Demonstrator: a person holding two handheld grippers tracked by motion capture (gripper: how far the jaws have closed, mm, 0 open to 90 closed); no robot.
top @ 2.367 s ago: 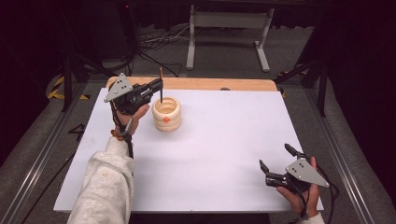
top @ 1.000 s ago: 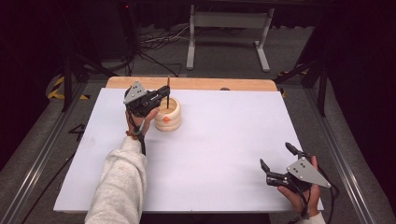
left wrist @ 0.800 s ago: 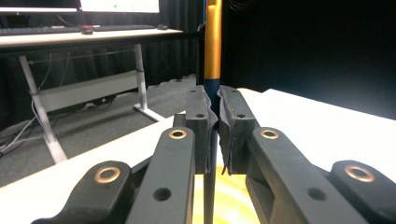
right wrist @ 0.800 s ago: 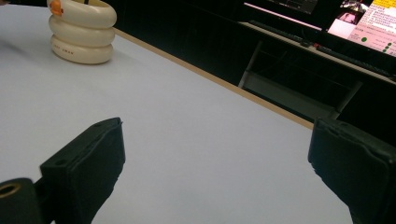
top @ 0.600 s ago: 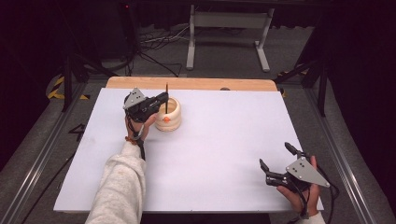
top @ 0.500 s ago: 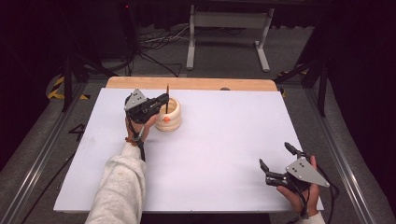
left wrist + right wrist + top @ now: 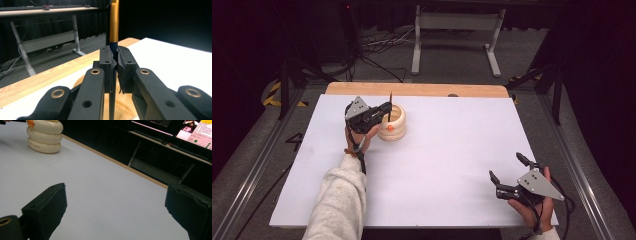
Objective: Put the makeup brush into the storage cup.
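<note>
One slim dark-and-gold pen (image 7: 114, 30), upright, pinched by the left gripper (image 7: 384, 109) over the cream ribbed wooden pot (image 7: 393, 123) below it, could catch the rim and tip it.

left gripper (image 7: 384, 107): fingers (image 7: 107, 66) pinched together, forearm stretched forward | right gripper (image 7: 508, 174): fingers (image 7: 47, 207) spread wide, hand resting low behind them

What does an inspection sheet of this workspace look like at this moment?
Surface: white table top, wooden strip along far edge.
Job's things: cream ribbed holder; slim stick, upright, over the holder's mouth.
Clutter: nothing seen.
Grippers: left gripper shut on the stick; right gripper open, nothing between its jaws, near the table's near right corner.
Cables: loose cables on the floor beyond the table.
Surroundings: grey floor, metal stand, dark backdrop.
</note>
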